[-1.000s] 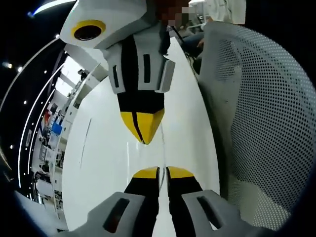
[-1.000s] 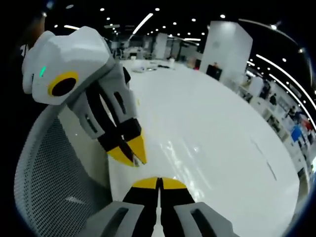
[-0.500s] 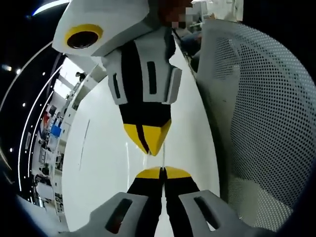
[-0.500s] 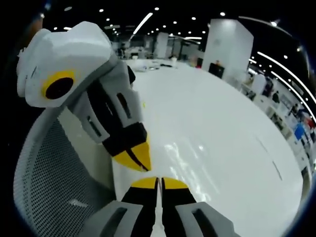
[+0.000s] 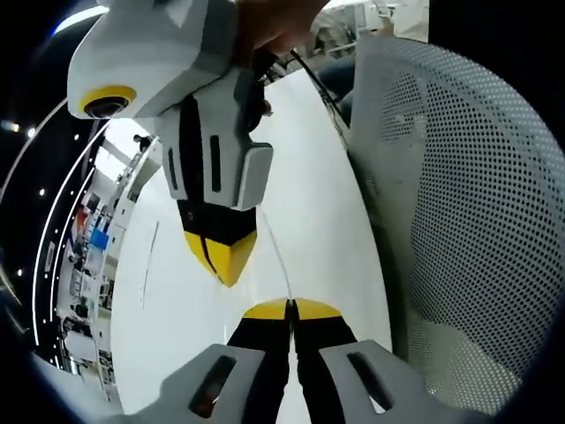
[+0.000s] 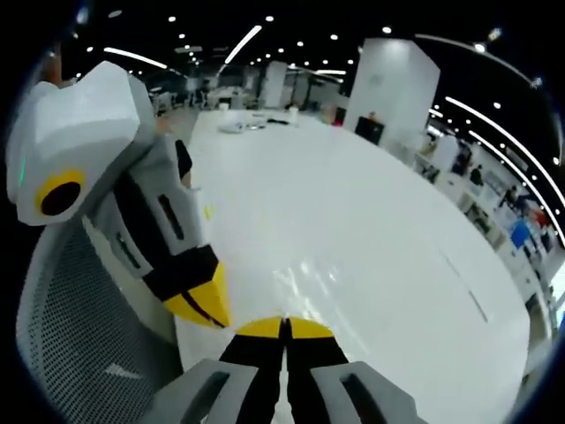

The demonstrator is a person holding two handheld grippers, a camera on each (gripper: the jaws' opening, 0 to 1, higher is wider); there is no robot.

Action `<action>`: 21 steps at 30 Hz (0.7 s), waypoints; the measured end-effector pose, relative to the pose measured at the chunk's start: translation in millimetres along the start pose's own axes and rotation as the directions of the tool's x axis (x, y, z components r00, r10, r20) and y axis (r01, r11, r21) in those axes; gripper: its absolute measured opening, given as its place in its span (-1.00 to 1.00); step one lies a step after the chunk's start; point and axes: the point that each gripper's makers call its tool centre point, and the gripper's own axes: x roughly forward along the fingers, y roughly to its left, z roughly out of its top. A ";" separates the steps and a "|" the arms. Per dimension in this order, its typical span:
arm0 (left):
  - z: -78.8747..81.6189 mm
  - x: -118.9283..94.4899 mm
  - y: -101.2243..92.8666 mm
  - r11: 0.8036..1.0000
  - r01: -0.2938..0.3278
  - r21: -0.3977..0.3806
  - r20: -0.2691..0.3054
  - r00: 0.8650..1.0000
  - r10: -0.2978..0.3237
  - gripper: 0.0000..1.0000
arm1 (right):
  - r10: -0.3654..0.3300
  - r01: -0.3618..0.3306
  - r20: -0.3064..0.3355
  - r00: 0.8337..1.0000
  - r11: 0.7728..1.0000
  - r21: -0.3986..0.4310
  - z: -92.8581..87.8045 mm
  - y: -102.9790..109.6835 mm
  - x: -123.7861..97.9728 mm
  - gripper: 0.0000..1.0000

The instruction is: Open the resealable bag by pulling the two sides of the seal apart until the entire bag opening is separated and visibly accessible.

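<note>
Yellow tips pressed flat together, no gap between them: that is my left claw point(image 5: 290, 306), closed just above the white surface point(image 5: 177, 291). My right claw point(image 5: 222, 263) hangs over the same surface, near the left one and pointing back at it. Its yellow tips are also drawn fully together. The two sets of tips are near each other but do not touch.

A faint pale line point(image 5: 277, 256) runs over the surface from beside my right claw down to the seam of my left claw. It may be the edge of the clear resealable bag, pinched there. I cannot tell for sure, and I cannot make out the bag's seal or opening.

A hand point(image 5: 274, 19) wraps the body of my right claw, high above the surface.

Along the edge of the surface nearest both claws stands the perforated white back of a mesh chair point(image 5: 459, 203), just beside that edge. At the far end of the surface lie a few small pale items point(image 6: 234, 126), too small to identify. Beyond the surface rises a white pillar point(image 6: 388, 88) under rows of ceiling lights point(image 6: 252, 40).
</note>
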 end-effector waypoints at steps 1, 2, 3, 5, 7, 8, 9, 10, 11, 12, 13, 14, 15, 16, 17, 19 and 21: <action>0.3 0.0 0.4 1.000 -0.001 -0.002 0.002 1.000 0.001 -1.00 | -0.011 0.011 0.005 1.000 1.000 0.005 1.4 -2.9 -1.1 -1.00; 0.6 0.0 0.7 1.000 -0.002 -0.003 0.003 1.000 0.002 -1.00 | -0.021 0.021 0.011 1.000 1.000 0.010 2.8 -5.8 -2.2 -1.00; 1.0 0.0 1.1 1.000 -0.002 -0.005 0.005 1.000 0.002 -1.00 | -0.032 0.032 0.016 0.999 0.999 0.015 4.2 -8.7 -3.3 -1.00; 1.2 0.1 1.9 1.000 -0.003 -0.008 0.007 1.000 0.003 -1.00 | -0.050 0.050 0.026 0.998 0.998 0.025 7.4 -14.2 -5.9 -1.00; 1.3 0.3 2.7 1.000 -0.006 -0.010 0.009 1.000 0.006 -1.00 | -0.063 0.062 0.032 0.997 0.998 0.031 9.5 -18.2 -7.5 -1.00; 1.9 -0.3 4.4 1.000 -0.009 -0.013 0.012 1.000 0.010 -1.00 | -0.076 0.075 0.040 0.996 0.997 0.035 13.0 -23.1 -10.0 -1.00; 1.8 -0.6 6.1 1.000 -0.013 -0.015 0.012 1.000 0.013 -1.00 | -0.090 0.088 0.046 0.995 0.996 0.031 16.9 -27.6 -12.7 -1.00; 1.5 -0.6 7.0 1.000 -0.014 -0.017 0.011 1.000 0.014 -1.00 | -0.099 0.098 0.051 0.994 0.995 0.029 20.4 -30.6 -15.2 -1.00; 1.3 -0.7 8.0 1.000 -0.015 -0.018 0.011 1.000 0.015 -1.00 | -0.109 0.108 0.057 0.992 0.994 0.028 24.0 -33.7 -17.7 -1.00; 1.3 -0.5 8.7 1.000 -0.016 -0.018 0.011 1.000 0.016 -1.00 | -0.115 0.114 0.060 0.992 0.993 0.025 26.0 -35.3 -19.3 -1.00; 1.4 -0.3 9.4 1.000 -0.017 -0.019 0.012 1.000 0.018 -1.00 | -0.121 0.120 0.064 0.991 0.993 0.021 27.9 -36.9 -20.9 -1.00; 1.4 -0.2 10.1 1.000 -0.018 -0.019 0.013 1.000 0.019 -1.00 | -0.126 0.125 0.068 0.990 0.992 0.018 29.9 -38.5 -22.5 -1.00; 1.5 0.0 10.8 1.000 -0.020 -0.019 0.013 1.000 0.020 -1.00 | -0.132 0.131 0.071 0.989 0.991 0.015 31.9 -40.1 -24.1 -1.00; 1.9 0.7 16.5 0.999 -0.033 -0.015 0.014 0.999 0.033 -1.00 | -0.167 0.167 0.089 0.982 0.986 0.006 41.4 -50.9 -33.0 -1.00; 1.8 0.6 19.0 0.999 -0.040 -0.019 0.015 0.999 0.040 -1.00 | -0.179 0.180 0.096 0.979 0.984 0.005 44.2 -54.1 -35.6 -1.00; 1.8 0.5 24.0 0.998 -0.053 -0.026 0.017 0.998 0.054 -1.00 | -0.204 0.205 0.110 0.973 0.979 0.004 49.7 -60.3 -40.7 -1.00; 1.7 -0.3 29.3 0.997 -0.069 -0.030 0.017 0.997 0.069 -1.00 | -0.221 0.222 0.126 0.967 0.975 0.009 55.2 -64.6 -45.0 -1.00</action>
